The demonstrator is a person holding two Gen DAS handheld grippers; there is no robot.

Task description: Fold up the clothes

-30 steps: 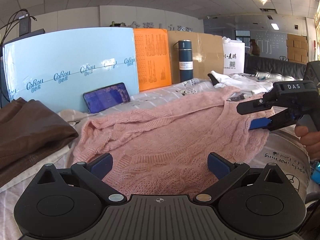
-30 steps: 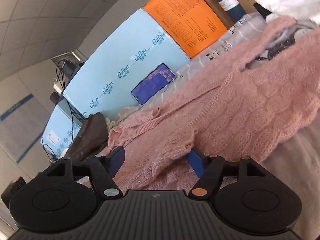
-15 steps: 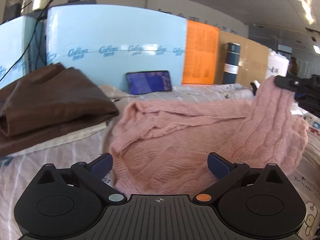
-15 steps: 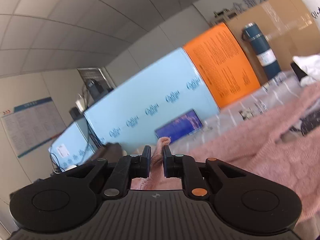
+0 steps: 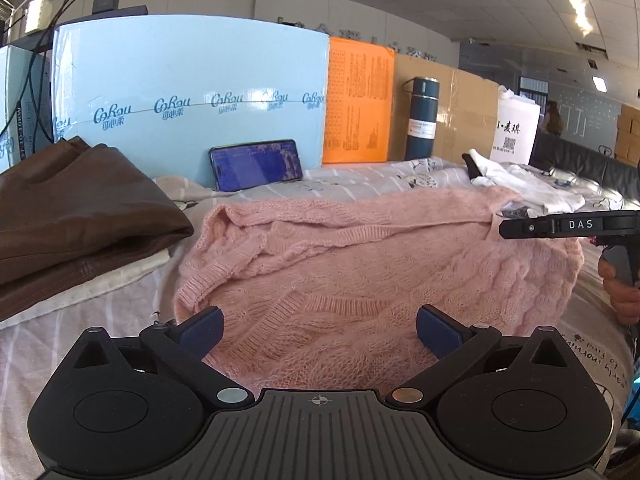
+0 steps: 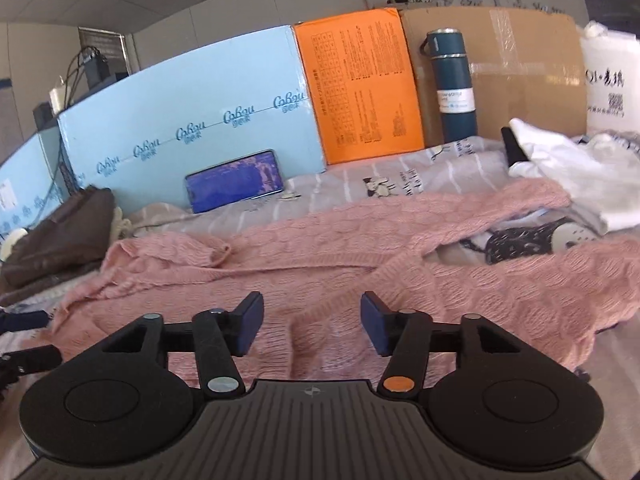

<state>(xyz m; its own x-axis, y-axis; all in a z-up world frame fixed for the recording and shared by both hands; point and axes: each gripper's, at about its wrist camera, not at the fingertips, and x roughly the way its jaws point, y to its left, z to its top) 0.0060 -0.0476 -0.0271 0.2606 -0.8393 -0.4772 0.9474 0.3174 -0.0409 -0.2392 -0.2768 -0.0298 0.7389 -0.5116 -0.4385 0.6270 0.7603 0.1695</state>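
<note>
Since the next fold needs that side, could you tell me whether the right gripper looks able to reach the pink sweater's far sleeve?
Probably yes. The right gripper is open above the pink sweater, and the far sleeve lies uncovered ahead, with only the white garment beside its end.

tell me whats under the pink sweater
The pink sweater lies on a grey striped cartoon-print sheet; a dark patterned cloth peeks out beneath its sleeve. Anything else is covered.

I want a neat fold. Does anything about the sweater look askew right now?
Yes. The pink sweater lies rumpled, not flat: its far-left corner is flipped over, and one sleeve runs up against the white clothes. Both grippers are open, holding nothing.
</note>
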